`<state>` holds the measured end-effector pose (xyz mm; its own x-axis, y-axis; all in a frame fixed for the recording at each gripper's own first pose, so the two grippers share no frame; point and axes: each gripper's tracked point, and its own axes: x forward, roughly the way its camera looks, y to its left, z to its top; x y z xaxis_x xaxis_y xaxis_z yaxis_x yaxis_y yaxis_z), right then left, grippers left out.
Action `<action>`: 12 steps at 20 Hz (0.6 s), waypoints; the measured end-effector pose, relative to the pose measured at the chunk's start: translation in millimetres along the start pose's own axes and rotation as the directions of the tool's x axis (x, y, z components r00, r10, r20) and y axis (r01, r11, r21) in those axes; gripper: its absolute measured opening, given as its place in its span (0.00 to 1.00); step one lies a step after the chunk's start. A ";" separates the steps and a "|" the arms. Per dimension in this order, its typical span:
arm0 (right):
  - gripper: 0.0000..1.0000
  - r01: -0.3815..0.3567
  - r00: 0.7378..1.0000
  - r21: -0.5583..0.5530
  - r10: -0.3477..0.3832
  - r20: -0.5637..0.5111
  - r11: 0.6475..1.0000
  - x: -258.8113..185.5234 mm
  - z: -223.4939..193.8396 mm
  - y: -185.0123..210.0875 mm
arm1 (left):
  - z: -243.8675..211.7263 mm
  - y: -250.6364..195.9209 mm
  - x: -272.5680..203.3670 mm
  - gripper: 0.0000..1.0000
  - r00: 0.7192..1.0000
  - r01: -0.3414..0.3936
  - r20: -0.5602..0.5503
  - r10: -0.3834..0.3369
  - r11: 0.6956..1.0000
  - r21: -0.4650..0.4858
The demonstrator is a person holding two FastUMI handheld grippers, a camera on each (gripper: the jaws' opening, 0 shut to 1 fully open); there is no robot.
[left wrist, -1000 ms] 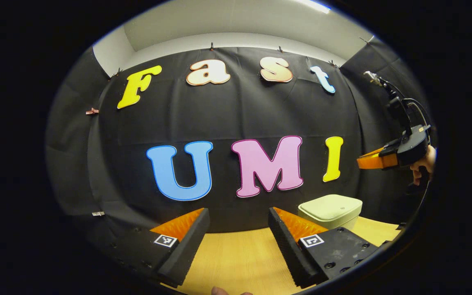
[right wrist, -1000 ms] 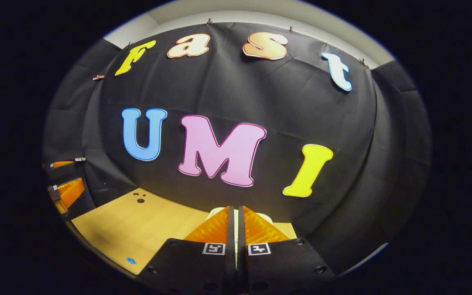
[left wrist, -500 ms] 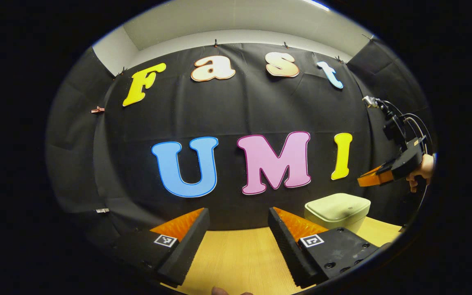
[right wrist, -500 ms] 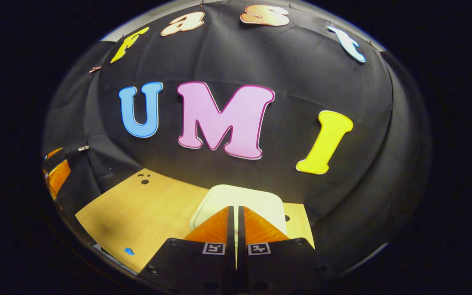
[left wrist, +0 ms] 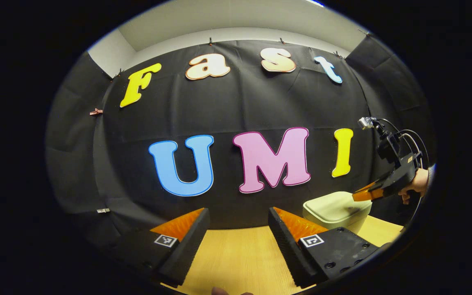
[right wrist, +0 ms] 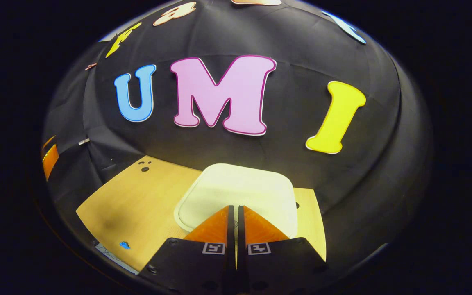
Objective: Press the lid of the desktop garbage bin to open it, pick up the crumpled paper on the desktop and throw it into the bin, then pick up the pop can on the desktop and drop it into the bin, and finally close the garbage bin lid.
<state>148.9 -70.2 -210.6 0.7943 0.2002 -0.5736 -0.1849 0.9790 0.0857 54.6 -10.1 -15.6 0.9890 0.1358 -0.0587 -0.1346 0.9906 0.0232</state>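
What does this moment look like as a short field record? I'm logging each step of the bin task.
bin lid: down, shut
right tool: fingers together, holding nothing, tips over the lid's near edge; contact cannot be told
left tool: open, empty, above the table
bin: on the table's right part, by the booth wall
step: lid press not yet done

wooden table (right wrist: 146,205), pale lidded bin (right wrist: 240,192)

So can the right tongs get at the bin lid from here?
Probably yes: the right tongs, shut, hang just over the closed bin lid, tilted down at it, with nothing in between.
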 end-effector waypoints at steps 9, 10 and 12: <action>0.05 -0.042 0.997 -0.008 0.042 -0.066 0.999 15.4 -22.3 2.9 | -5.1 -6.5 6.7 0.93 1.000 -0.022 -0.015 0.022 1.000 0.005; 0.05 -0.040 0.998 -0.003 0.040 -0.054 0.999 15.2 -20.8 2.6 | -4.9 -6.3 6.6 0.94 1.000 -0.025 -0.016 0.025 1.000 0.005; 0.06 -0.036 0.998 0.007 0.036 -0.053 0.999 15.4 -22.2 2.1 | -6.3 -5.5 6.8 0.93 0.999 -0.032 -0.018 0.032 0.999 0.004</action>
<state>148.0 -65.9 -237.4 0.7553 0.2330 -0.6125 -0.2088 0.9715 0.1121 61.7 -14.5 -22.4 0.9830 0.1673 -0.0762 -0.1655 0.9858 0.0293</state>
